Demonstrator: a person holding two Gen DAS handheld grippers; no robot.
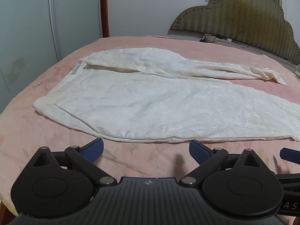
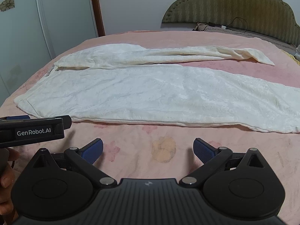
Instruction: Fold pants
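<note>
the white pants [image 1: 150, 97] lie flat on the pink bedspread [image 1: 56, 150], waistband toward the wardrobe side and both legs running off toward the green headboard [image 1: 243, 18], the far leg narrower and ending in a twisted cuff. my left gripper [image 1: 146, 150] hovers just short of the pants' near edge, fingers spread wide and holding nothing; my right gripper [image 2: 148, 150] is the same, fingers apart and empty, near that edge further toward the headboard. the cloth looks soft, plush and light, so i judge it will sag and drape the moment i lift it, and a single layer could slip free. i would pinch both layers at the near hem, one claw by the waistband corner and one further down the leg, to carry the near leg over the far one.
</note>
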